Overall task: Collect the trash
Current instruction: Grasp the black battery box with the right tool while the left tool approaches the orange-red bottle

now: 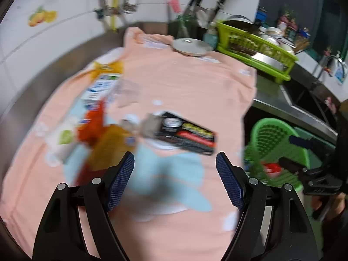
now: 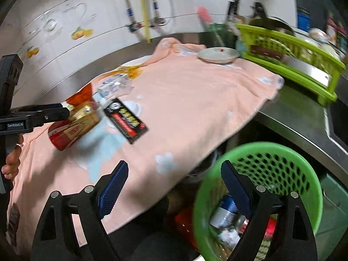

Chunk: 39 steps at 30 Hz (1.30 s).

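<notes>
left gripper [image 1: 175, 174] jaws wide apart, empty; black box [image 1: 187, 136] lies just ahead, long axis crosswise. right gripper [image 2: 174, 184] likewise gaping, empty, farther off, over green basket [image 2: 304, 158].

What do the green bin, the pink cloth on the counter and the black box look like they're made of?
Green bin: moulded plastic, judging by its even bright colour and lattice of holes in the wall.
Pink cloth: soft fabric, probably a towel or blanket; it drapes over the counter edge and bunches near the wall.
Black box: likely printed cardboard, flat-sided with glossy-looking graphics, though blur leaves that uncertain.
</notes>
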Each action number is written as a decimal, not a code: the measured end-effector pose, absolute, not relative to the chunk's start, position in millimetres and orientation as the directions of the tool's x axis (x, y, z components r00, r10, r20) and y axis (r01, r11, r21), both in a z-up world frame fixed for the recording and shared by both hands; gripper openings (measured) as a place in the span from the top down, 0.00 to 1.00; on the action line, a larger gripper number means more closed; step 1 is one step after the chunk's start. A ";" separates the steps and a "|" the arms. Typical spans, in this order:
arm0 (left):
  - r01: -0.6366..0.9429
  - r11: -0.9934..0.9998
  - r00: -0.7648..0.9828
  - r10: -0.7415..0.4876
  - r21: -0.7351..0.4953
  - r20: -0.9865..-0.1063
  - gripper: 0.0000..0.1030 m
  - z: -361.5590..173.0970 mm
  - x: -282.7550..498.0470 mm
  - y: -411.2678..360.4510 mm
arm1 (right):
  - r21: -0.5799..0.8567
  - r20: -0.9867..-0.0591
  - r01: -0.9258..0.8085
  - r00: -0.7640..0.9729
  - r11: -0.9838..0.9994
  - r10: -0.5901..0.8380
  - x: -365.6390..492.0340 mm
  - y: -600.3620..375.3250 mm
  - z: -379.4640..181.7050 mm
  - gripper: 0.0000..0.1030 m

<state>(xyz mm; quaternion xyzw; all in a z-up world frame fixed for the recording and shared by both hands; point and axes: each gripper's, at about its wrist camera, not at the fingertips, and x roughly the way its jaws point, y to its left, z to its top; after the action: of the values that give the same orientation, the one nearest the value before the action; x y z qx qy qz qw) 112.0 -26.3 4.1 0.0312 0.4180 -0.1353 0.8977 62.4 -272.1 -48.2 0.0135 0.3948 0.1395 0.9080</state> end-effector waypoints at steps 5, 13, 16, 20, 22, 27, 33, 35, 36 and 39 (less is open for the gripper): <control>0.230 0.973 0.648 -0.140 0.017 -0.749 0.18 4.2 107.0 5.7 | 0.113 -0.719 -0.345 0.619 0.932 0.317 80.1 -236.7 -47.5 0.19; 0.249 0.964 0.641 -0.092 0.093 -0.762 0.18 -6.1 113.7 22.1 | 0.055 -0.744 -0.486 0.563 0.872 0.361 114.9 -180.2 -52.9 0.21; 0.262 0.960 0.626 -0.089 0.102 -0.775 0.18 -12.6 116.8 25.3 | 0.053 -0.759 -0.506 0.540 0.861 0.364 129.8 -170.6 -59.1 0.24; 0.284 0.954 0.601 -0.103 0.092 -0.792 0.18 -20.8 121.8 31.4 | 0.053 -0.776 -0.531 0.512 0.846 0.370 148.1 -161.2 -67.2 0.27; 0.288 0.953 0.592 -0.098 0.096 -0.800 0.18 -24.6 125.4 33.0 | 0.052 -0.784 -0.541 0.499 0.840 0.370 155.9 -156.5 -71.5 0.27; 0.297 0.951 0.564 -0.098 0.091 -0.820 0.18 -34.2 135.5 36.1 | 0.021 -0.803 -0.570 0.480 0.822 0.354 171.8 -143.5 -84.7 0.29; 0.303 0.948 0.542 -0.089 0.096 -0.835 0.18 -42.2 145.6 35.9 | 0.009 -0.812 -0.585 0.470 0.811 0.347 181.6 -134.7 -92.3 0.33; 0.307 0.947 0.535 -0.088 0.097 -0.840 0.18 -44.8 148.6 35.0 | 0.008 -0.813 -0.591 0.466 0.806 0.350 183.7 -132.5 -92.3 0.35; 0.308 0.946 0.533 -0.087 0.098 -0.841 0.18 -45.5 150.1 34.8 | 0.007 -0.813 -0.595 0.465 0.804 0.351 184.9 -131.2 -92.5 0.35; 0.307 0.947 0.526 -0.084 0.097 -0.846 0.18 -47.9 153.9 34.8 | -0.005 -0.817 -0.600 0.464 0.800 0.343 188.3 -126.9 -94.4 0.36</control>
<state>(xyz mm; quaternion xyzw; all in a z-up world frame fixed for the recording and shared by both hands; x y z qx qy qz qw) 153.9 34.8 -47.9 0.1178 0.4736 -0.1129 0.8655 188.3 -126.9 -94.4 -0.1477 0.4358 0.2799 0.8426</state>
